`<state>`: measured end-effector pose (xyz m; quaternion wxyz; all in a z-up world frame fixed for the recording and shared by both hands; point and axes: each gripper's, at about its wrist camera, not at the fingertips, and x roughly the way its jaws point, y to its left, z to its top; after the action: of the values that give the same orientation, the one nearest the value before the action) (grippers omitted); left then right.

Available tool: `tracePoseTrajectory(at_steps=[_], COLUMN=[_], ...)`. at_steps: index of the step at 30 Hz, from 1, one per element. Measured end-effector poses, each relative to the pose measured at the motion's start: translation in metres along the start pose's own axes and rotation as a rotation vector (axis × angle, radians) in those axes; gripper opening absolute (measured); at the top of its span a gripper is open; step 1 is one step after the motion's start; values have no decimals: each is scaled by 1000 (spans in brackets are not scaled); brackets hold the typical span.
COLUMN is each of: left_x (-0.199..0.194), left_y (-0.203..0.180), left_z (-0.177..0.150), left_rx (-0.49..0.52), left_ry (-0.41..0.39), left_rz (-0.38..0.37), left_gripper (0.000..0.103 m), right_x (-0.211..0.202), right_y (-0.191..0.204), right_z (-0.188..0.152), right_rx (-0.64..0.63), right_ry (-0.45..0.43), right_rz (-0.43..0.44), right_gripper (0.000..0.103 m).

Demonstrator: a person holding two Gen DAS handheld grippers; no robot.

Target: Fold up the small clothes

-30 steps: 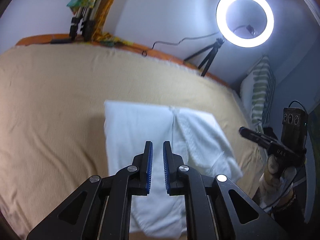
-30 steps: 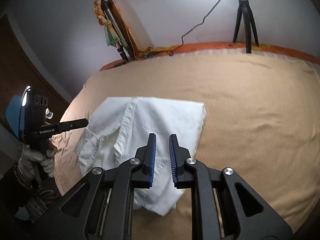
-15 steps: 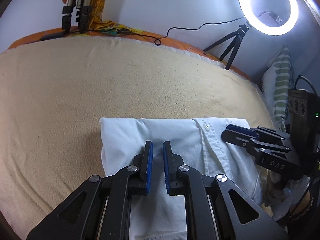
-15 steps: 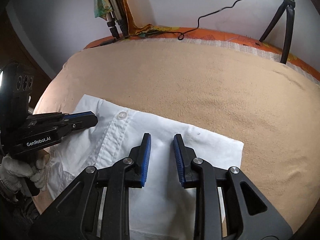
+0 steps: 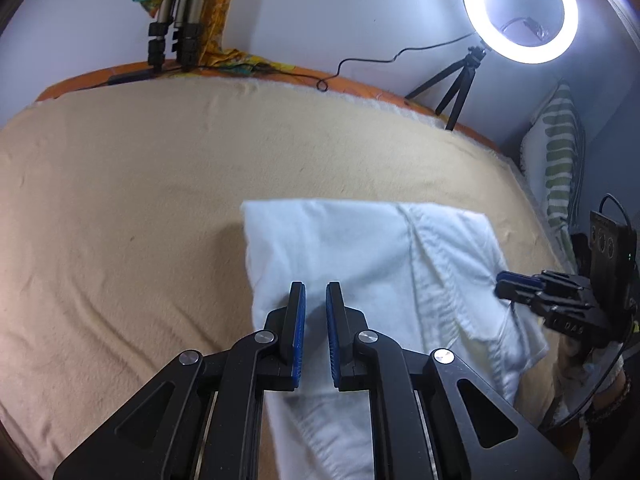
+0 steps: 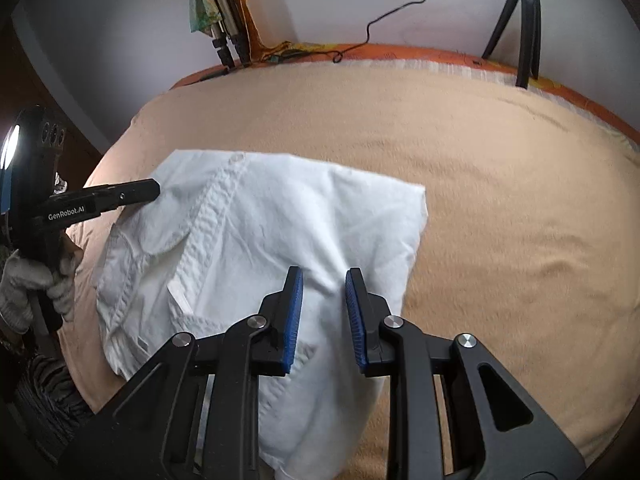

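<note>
Item: white shirt (image 6: 280, 232), partly folded, lying flat on the beige bed cover (image 6: 500, 208) near its front edge. Left tool (image 5: 315, 300): fingers nearly together, empty, above the shirt's left half. Right tool (image 6: 323, 284): fingers narrowly apart and closing, nothing gripped, above the right half. Handling note: likely best to pinch matching edges evenly, keeping the placket straight.
</note>
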<state>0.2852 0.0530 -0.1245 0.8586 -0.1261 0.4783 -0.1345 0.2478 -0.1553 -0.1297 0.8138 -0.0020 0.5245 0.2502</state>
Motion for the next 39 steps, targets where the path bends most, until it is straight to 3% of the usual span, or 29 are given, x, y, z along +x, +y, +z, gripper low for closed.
tracePoseTrajectory(at_steps=[4, 10, 13, 14, 15, 16, 18, 21, 24, 31, 37, 39], left_x=[-6, -17, -29, -33, -37, -42, -47, -46, -32, -6, 3, 6], left_y=[10, 38, 55, 59, 63, 66, 69, 61, 57, 59, 49, 44], left_z=[-15, -29, -31, -31, -32, -33, -36, -40, -41, -41, -34, -31], left_rx=[8, -40, -132, -173, -214, -267, -347, -390, -428, -475, -445, -440], left_ry=[7, 29, 6, -4, -13, -23, -46, -48, 3, 64, 48, 32], left_rz=[25, 60, 0, -25, -55, -96, -179, -253, -306, -319, -341, -346], left_gripper=[9, 9, 10, 11, 19, 32, 45, 46, 46, 46, 46, 45], right_x=[-14, -36, -54, -60, -65, -69, -72, -65, -52, -21, -3, 1], right_y=[-18, -35, -50, -55, -61, -63, -63, -58, -58, -59, -66, -63], right_z=[-21, -51, -59, -61, -60, -59, -55, -46, -41, -41, -41, -39], right_rx=[87, 120, 214, 255, 294, 314, 324, 308, 309, 353, 394, 390], right_ry=[-27, -9, -65, -94, -126, -145, -163, -153, -121, -83, -79, -66], right_rz=[41, -3, 38, 76, 123, 149, 174, 178, 201, 260, 347, 371], right_gripper=[15, 17, 25, 38, 49, 52, 54, 58, 58, 58, 56, 48])
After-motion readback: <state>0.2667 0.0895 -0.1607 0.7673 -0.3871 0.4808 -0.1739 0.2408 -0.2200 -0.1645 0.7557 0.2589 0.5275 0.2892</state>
